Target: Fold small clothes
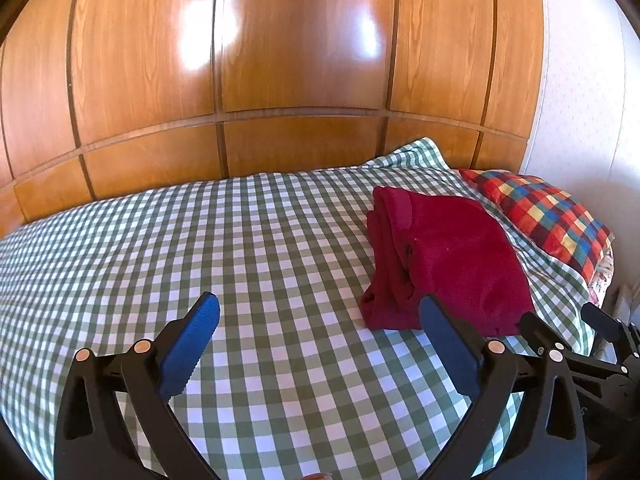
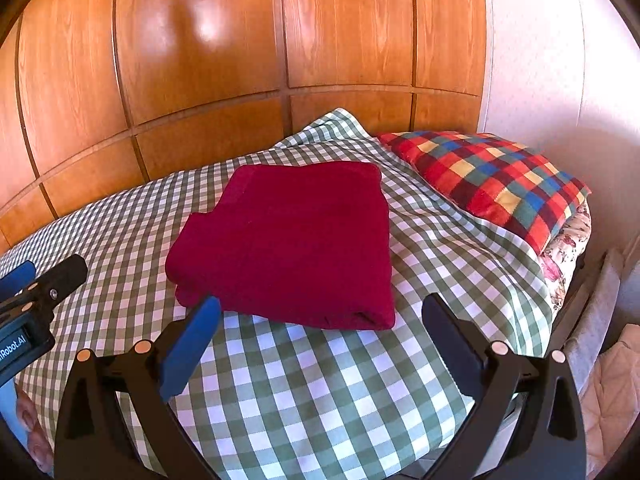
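Note:
A dark red garment (image 2: 292, 240) lies folded in a thick rectangle on the green-and-white checked bedcover (image 2: 320, 392). In the left wrist view the red garment (image 1: 452, 264) lies ahead to the right. My left gripper (image 1: 320, 320) stands open over bare cover, its right finger just in front of the garment's near edge, nothing between the fingers. My right gripper (image 2: 322, 314) is open too, hovering at the garment's near edge without touching it. The left gripper (image 2: 40, 276) shows at the left edge of the right wrist view.
A multicoloured checked pillow (image 2: 492, 184) lies to the right of the garment, with a flowered one under it. Glossy wooden panelling (image 1: 280, 60) rises behind the bed. A white wall (image 2: 560, 80) stands on the right. The bed's right edge drops off beside the pillow.

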Available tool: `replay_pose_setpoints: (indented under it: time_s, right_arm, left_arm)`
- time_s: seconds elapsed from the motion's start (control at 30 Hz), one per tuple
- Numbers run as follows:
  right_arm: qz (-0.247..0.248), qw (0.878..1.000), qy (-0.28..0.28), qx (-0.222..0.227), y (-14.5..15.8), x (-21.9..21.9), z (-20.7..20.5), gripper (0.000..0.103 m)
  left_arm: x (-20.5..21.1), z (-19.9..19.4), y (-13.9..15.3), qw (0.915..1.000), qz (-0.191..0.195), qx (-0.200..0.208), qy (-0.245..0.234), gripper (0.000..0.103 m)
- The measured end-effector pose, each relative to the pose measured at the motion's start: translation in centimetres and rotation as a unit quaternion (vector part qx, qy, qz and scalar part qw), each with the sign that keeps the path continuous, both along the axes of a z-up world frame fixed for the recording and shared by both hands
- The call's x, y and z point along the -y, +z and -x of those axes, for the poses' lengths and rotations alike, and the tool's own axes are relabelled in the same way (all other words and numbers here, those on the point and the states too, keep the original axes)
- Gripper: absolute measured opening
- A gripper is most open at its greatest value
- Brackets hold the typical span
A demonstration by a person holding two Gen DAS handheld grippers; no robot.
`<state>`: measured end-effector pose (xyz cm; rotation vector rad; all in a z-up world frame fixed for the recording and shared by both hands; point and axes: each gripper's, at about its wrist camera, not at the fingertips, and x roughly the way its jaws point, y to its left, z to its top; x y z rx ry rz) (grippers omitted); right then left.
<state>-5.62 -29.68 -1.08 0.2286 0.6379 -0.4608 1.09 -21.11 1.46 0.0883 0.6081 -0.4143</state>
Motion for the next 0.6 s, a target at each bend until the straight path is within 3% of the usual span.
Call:
replay_pose_setpoints:
  time_s: [0.6]
  right_arm:
    - [-0.007, 1.0, 0.001, -0.004, -0.43, 0.14, -0.1, 0.101]
  left_arm:
    - [-0.07, -0.13, -0.22, 0.9999, -0.007, 0.002, 0.01, 0.099]
